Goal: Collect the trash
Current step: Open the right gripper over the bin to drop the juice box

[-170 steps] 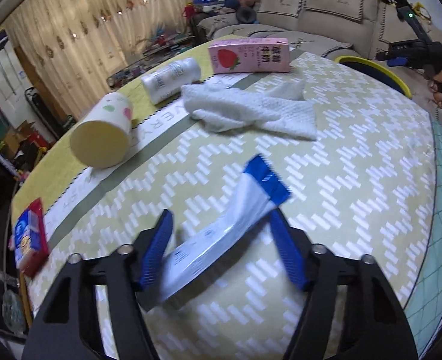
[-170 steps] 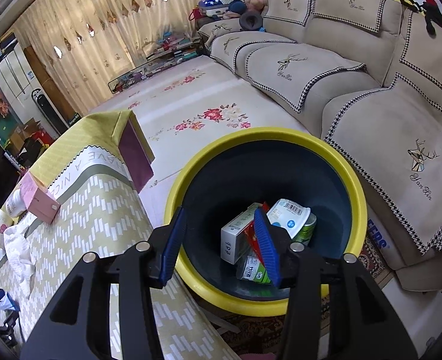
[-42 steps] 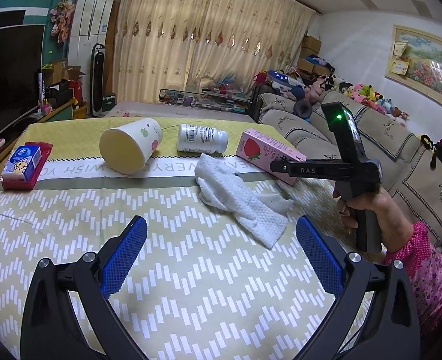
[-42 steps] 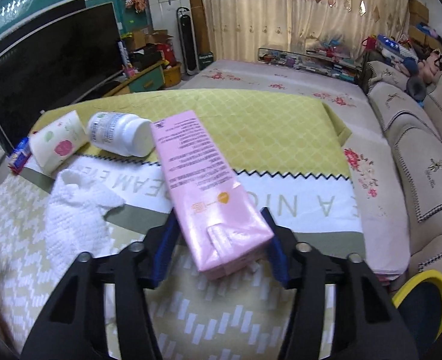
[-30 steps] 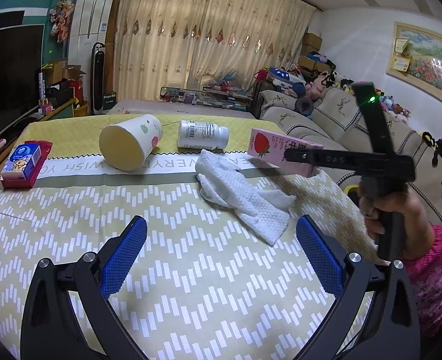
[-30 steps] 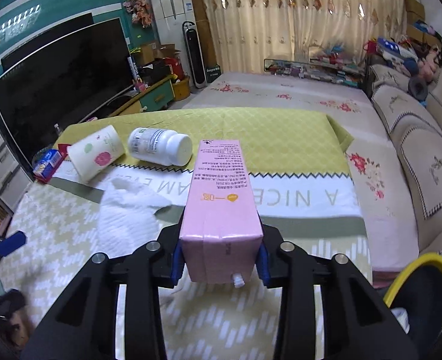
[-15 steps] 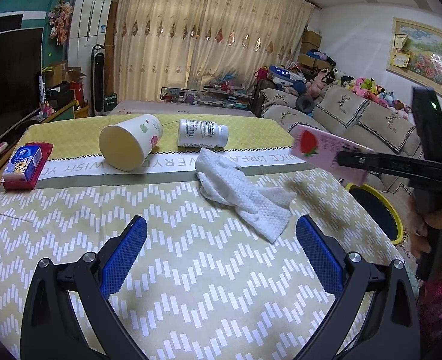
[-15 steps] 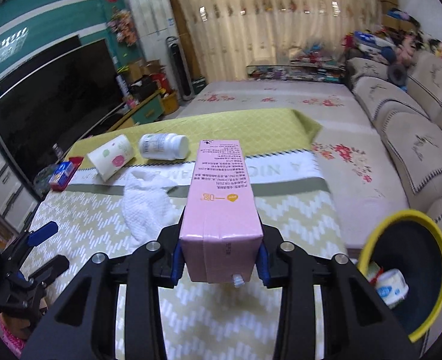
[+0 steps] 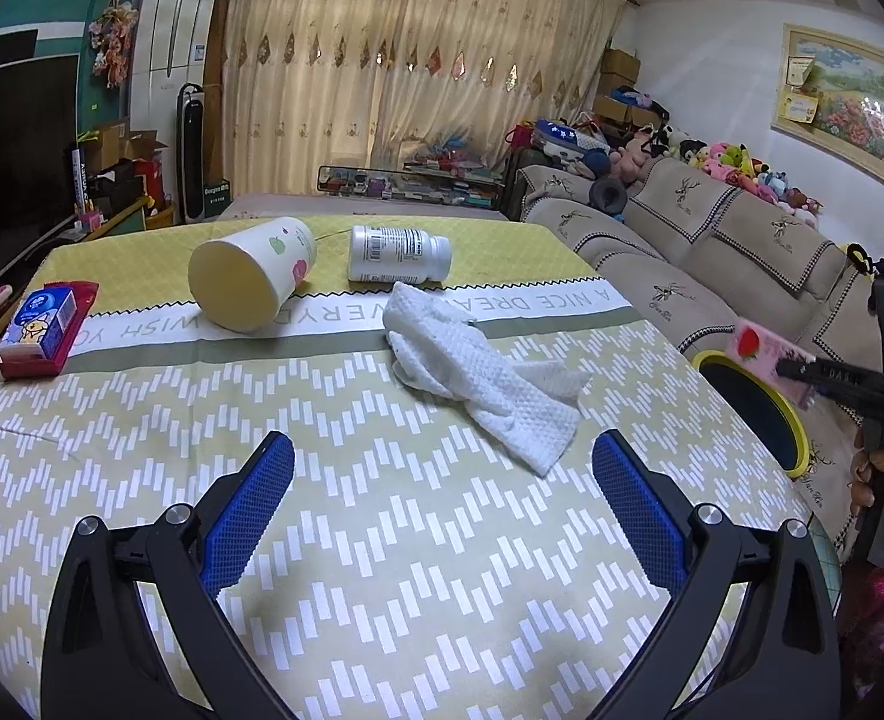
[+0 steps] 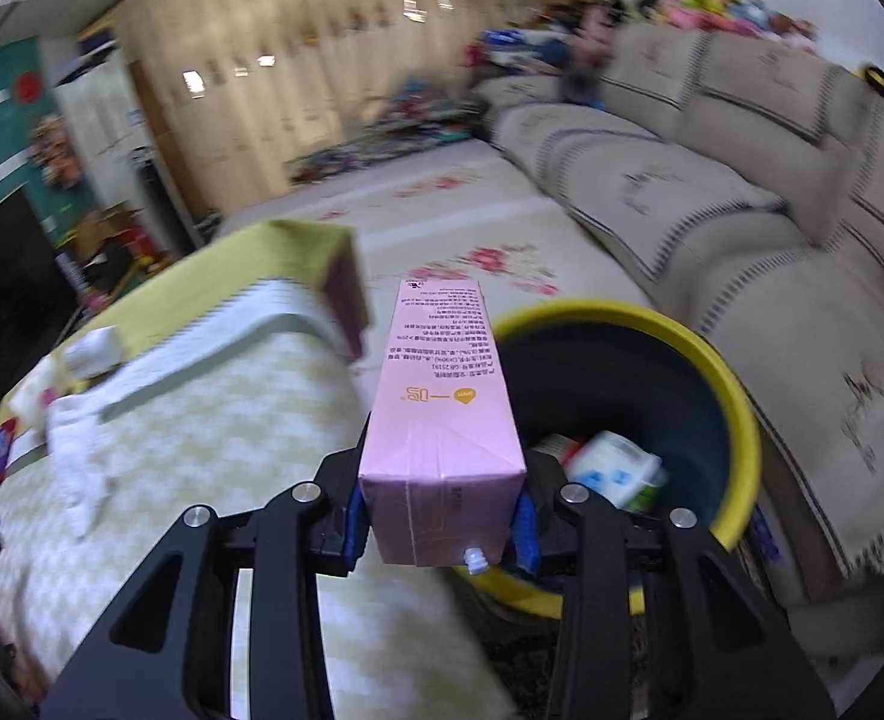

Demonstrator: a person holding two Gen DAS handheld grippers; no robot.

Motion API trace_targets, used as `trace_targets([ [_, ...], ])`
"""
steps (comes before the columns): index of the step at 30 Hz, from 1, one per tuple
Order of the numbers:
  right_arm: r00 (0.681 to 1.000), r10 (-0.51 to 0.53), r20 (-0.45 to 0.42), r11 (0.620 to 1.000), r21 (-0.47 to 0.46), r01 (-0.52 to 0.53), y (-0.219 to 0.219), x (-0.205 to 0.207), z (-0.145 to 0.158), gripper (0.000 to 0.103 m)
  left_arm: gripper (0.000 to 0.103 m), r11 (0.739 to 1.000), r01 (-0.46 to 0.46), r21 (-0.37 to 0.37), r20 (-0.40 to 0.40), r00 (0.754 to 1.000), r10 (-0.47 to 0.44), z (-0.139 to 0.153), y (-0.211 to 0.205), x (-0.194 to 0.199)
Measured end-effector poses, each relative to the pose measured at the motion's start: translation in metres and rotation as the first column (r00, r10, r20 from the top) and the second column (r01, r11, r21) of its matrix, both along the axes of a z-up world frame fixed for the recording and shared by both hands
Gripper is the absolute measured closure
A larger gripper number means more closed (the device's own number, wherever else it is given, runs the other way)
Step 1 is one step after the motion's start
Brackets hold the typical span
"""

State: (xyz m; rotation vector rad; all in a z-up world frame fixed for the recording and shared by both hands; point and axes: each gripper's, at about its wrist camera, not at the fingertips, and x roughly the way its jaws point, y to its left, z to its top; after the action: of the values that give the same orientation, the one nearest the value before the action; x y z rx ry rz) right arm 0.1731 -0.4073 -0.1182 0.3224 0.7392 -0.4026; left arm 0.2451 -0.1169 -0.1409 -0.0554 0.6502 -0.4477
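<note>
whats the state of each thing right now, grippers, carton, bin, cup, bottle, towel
left gripper: open, empty, above the table
right gripper: shut on the pink carton
pink carton: held level, by the bin
bin: open, trash inside
paper cup: on its side
white bottle: on its side, capped
paper towel: crumpled on the table

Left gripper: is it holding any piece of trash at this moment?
No, the left gripper stands open above the tablecloth with nothing between its blue pads.
</note>
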Motion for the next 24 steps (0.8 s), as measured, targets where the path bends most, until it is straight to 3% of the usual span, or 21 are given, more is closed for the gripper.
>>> trace_targets([
  [3,0.997,-0.065,-0.032,0.998,-0.001,0.065,-0.020,-0.004,-0.012,0.066,0.005,1.000,-0.001,0.007,0.003,1.000,0.001,0.000,-0.001,0.000],
  [5,0.996,-0.085,-0.034,0.996,0.017,0.086,-0.028,-0.007,-0.016,0.058,0.005,1.000,0.003,0.004,0.001,1.000,-0.003,0.001,-0.003,0.000],
  [10,0.997,-0.083,-0.007,0.997,0.004,0.083,-0.027,-0.011,-0.013,0.051,0.005,0.999,0.044,-0.020,-0.077,0.996,-0.046,-0.001,-0.013,0.004],
  [17,0.998,-0.064,-0.001,0.997,0.045,0.064,-0.025,-0.016,-0.019,0.050,0.005,0.996,0.066,0.053,-0.133,0.989,-0.058,0.001,-0.034,0.021],
  [24,0.998,-0.063,0.013,0.996,0.062,0.062,-0.026,-0.023,-0.017,0.050,0.005,0.992,0.070,0.101,-0.205,0.977,-0.048,-0.002,-0.054,0.063],
])
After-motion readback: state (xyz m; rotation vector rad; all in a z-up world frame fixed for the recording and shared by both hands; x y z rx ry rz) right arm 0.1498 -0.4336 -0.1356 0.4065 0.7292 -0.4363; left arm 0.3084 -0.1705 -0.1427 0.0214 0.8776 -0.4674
